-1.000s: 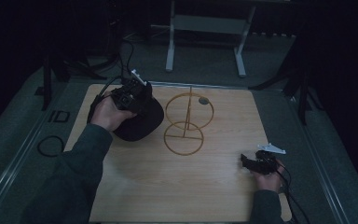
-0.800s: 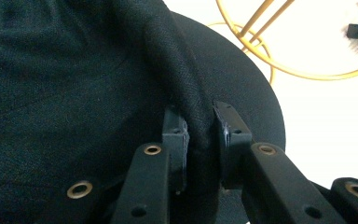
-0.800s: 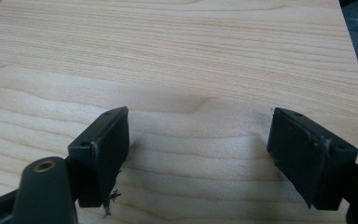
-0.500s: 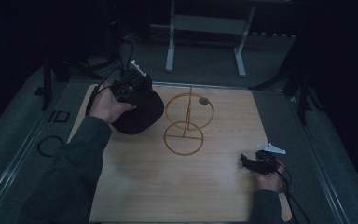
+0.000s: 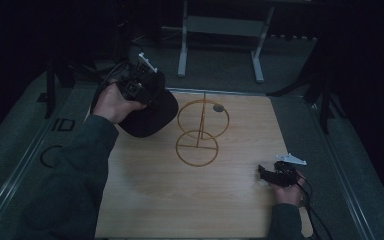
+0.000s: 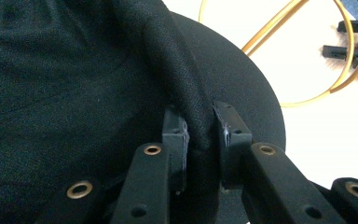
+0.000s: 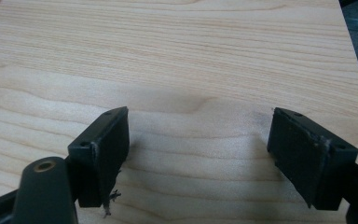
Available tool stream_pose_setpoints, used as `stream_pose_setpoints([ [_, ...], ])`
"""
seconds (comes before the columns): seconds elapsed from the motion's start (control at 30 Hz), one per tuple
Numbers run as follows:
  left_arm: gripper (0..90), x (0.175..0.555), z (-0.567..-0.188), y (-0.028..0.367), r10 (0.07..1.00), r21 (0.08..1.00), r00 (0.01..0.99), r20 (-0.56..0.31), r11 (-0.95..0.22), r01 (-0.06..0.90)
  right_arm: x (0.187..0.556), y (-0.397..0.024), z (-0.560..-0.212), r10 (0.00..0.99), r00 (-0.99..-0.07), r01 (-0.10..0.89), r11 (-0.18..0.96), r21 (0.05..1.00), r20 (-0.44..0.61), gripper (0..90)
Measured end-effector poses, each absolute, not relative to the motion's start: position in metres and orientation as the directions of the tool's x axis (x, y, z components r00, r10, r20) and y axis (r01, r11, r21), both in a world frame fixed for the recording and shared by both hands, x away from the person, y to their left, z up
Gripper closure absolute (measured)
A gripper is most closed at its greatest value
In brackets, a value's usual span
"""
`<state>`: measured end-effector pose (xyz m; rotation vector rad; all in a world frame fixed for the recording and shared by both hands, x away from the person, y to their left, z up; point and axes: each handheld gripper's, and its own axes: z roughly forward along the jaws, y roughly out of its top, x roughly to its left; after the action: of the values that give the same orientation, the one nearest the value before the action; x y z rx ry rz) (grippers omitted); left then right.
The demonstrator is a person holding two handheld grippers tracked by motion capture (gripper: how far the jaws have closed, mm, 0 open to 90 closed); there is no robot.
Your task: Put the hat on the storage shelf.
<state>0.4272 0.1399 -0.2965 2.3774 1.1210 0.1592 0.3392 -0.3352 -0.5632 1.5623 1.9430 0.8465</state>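
Right tongs (image 5: 266, 173): near right of the desk (image 5: 190, 200), in my right hand, jaws spread wide with nothing between them but bare wood; they rest low and have not moved.
Gold stand (image 5: 198, 131): middle of the desk, two wire rings joined by an upright rod, nothing hung on it yet.
What changed: my left hand has lifted since a second ago, and the black cap (image 5: 147, 112) has come up and farther away with it, so I judge the cap is now off the desk, or nearly; the high view is too dark to be sure.
What it means: the pick-up looks done, and carrying the cap right to the stand comes next, I think.
Left tongs (image 6: 200, 135): far left, closed tight on a pinched fold of the cap's black cloth.
Cap and tongs: the cap hangs around the left tongs, just left of the stand, well apart from the right tongs.
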Motion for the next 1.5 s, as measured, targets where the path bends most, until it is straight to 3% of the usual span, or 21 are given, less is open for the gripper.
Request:
stream_pose_setpoints([
  [1.5, 75.8, 0.427, -0.267, 0.095, 0.597, 0.542, 0.799, -0.074, -0.648, 0.535, 0.339, -0.335, -0.563, 0.977, -0.214, 0.664, 0.147, 0.733, -0.002, 20.7],
])
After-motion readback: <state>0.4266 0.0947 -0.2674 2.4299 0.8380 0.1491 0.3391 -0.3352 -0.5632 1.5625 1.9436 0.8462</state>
